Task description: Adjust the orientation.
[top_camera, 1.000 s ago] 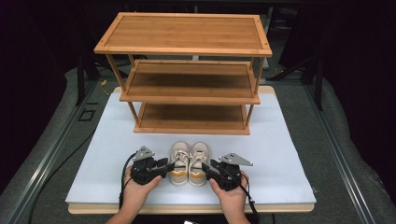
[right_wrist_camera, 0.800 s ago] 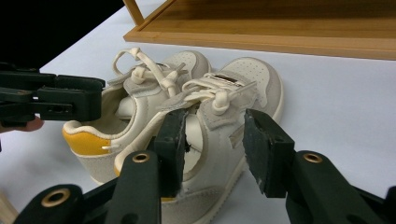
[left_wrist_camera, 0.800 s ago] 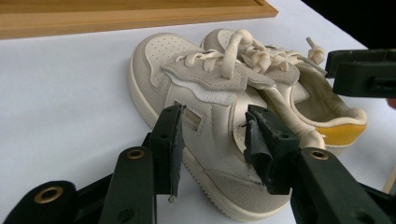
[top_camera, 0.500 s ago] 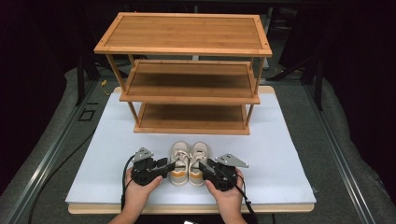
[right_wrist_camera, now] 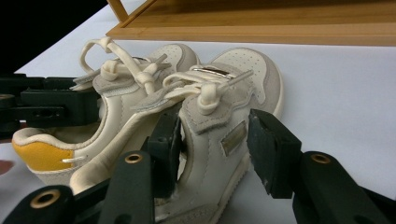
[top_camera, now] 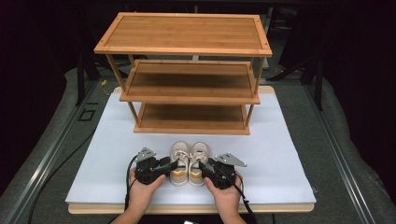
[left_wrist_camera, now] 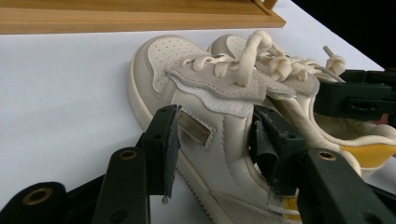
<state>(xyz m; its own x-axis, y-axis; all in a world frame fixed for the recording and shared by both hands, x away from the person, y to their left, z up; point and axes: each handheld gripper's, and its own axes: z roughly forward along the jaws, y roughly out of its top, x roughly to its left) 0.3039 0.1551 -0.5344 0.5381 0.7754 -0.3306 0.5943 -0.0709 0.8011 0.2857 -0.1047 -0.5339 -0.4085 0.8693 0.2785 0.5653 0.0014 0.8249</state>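
My two hands come up from the near edge, set close together with the grippers turned inward toward each other. My left hand [top_camera: 142,191] wraps the body of the left gripper [top_camera: 173,164], its jaws pointing right and a little forward, its cable looping back past my wrist. My right hand [top_camera: 225,193] holds the right gripper [top_camera: 201,166] the mirrored way, jaws pointing left, grey plate on top. Along the left gripper's own camera the jaws stand spread with a wide gap between the pads [left_wrist_camera: 169,140]. The right gripper's jaws are likewise parted, pads [right_wrist_camera: 267,144] well apart.
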